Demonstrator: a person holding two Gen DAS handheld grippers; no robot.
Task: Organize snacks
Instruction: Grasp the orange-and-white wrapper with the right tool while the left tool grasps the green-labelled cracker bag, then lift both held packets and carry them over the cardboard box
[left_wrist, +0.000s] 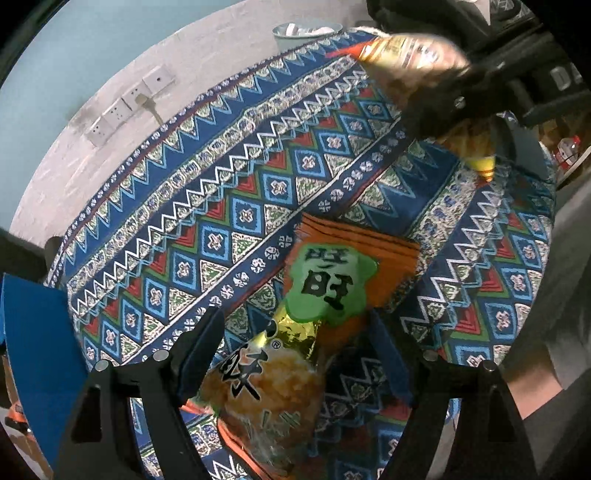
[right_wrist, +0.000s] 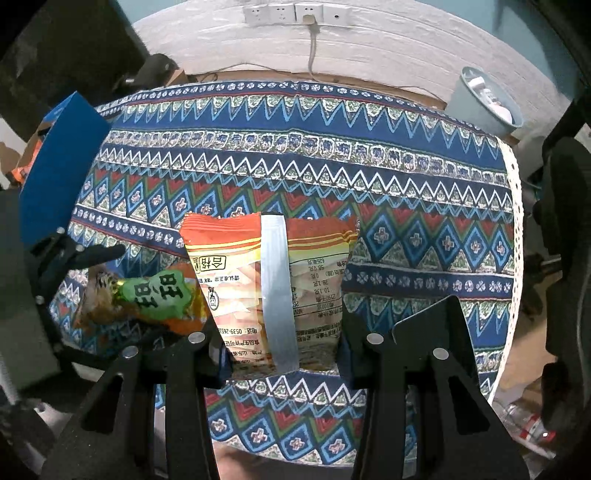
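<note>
Left wrist view: the left gripper (left_wrist: 291, 354) is hanging jaws-apart over the orange-and-green snack bag (left_wrist: 295, 332) lying on the patterned tablecloth (left_wrist: 184, 221), straddling it without pressing, probably lining up a grab.

Right wrist view: the right gripper (right_wrist: 282, 343) is clenching the orange cracker packet (right_wrist: 269, 280) by its lower end, back seam facing the camera, lifted above the cloth, I'd guess so it can be carried somewhere.
</note>
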